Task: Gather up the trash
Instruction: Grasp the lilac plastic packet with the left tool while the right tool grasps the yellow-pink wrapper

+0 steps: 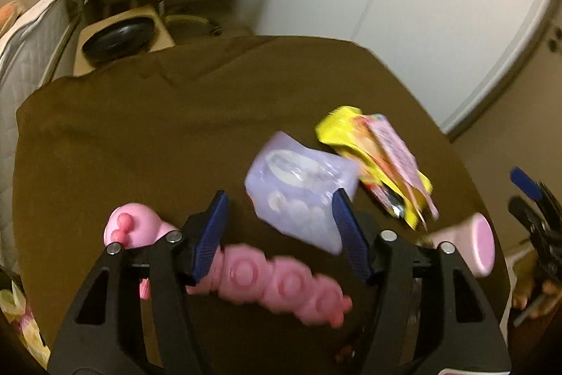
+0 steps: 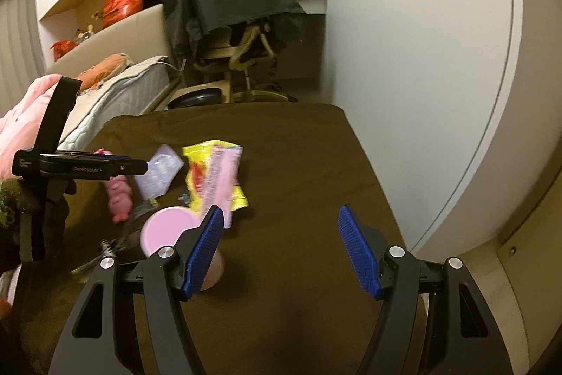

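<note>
A pale purple plastic wrapper (image 1: 298,188) lies on the brown table cloth (image 1: 140,146), just ahead of my open, empty left gripper (image 1: 279,217); it also shows in the right wrist view (image 2: 159,173). A yellow and pink snack wrapper (image 1: 383,160) lies to its right, and shows in the right wrist view (image 2: 216,178). My right gripper (image 2: 281,234) is open and empty, above bare cloth to the right of the wrappers. The left gripper (image 2: 140,166) shows from the side there, over the purple wrapper.
A pink knobbly toy (image 1: 274,283) lies under the left gripper. A jar with a pink lid (image 2: 168,229) stands beside the right gripper's left finger. A bed (image 2: 116,94) and a draped chair (image 2: 228,23) stand beyond the table. A white wall (image 2: 421,58) is to the right.
</note>
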{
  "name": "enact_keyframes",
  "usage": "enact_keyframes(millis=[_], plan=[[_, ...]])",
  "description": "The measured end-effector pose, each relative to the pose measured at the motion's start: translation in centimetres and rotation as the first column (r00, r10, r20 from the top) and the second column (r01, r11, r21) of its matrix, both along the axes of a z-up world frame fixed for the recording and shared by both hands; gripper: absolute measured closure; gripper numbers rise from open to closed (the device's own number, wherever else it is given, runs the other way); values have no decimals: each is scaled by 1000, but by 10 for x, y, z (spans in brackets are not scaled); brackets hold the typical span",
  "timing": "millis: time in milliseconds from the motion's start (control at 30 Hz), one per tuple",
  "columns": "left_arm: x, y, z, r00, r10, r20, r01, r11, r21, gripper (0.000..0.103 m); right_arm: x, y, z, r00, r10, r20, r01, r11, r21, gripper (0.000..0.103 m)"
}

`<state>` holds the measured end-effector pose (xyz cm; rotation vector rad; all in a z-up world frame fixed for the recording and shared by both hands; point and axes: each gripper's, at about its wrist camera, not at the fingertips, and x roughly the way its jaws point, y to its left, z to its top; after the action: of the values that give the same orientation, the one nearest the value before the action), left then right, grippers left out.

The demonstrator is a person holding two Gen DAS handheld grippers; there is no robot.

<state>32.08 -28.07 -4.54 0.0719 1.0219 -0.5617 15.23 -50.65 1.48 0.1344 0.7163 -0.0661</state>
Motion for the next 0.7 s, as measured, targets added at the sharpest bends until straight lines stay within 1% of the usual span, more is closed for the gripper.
enact_keyframes(millis=[33,67,100,133,167,200,267,300,367,400,467,533,600,700], plan=[[3,-4,-2,1000,18,-7,-18,1000,25,65,1,-2,-1,1000,-3,-1,3,1000,5,39],[5,-9,-5,999,32,-22,-31,998,49,73,5,-4,-3,1000,-5,-3,5,1000,9,39],[7,-11,-8,999,39,-32,-37,997,66,87,9,-5,-5,1000,-2,-6,2,1000,14,39],[5,-14,-9,999,46,-8,-45,994,97,99,11,-7,-5,1000,2,-6,-2,1000,17,39],[3,-18,-9,1000,29,1,-29,994,107,101,15,-7,-6,1000,10,-6,-10,1000,23,39],[0,-19,-8,1000,7,-5,-6,996,86,101,21,-7,-6,1000,25,-4,-25,999,31,39],[-9,-14,-1,1000,-7,14,6,998,60,102,31,-5,-6,999,51,-5,-50,998,46,40],[-17,-11,6,999,-12,31,10,999,42,102,39,-5,-5,997,73,-8,-72,995,63,41],[-28,-4,20,999,-15,39,14,1000,8,102,53,-2,-5,992,122,-18,-119,987,104,46],[-37,2,28,999,-16,45,16,1000,-6,102,63,0,-6,988,155,-24,-151,980,130,46],[-50,11,38,998,-18,52,18,1000,-7,102,80,6,-9,978,204,-44,-195,969,154,50],[-60,20,45,999,-21,42,21,1000,-8,102,99,15,-15,962,263,-80,-247,954,169,57],[-71,32,48,1000,-19,25,19,1000,-8,102,113,25,-21,945,307,-113,-284,942,180,58],[-85,54,45,1000,5,-9,-5,1000,-10,102,130,34,-29,928,339,-157,-310,933,182,59]])
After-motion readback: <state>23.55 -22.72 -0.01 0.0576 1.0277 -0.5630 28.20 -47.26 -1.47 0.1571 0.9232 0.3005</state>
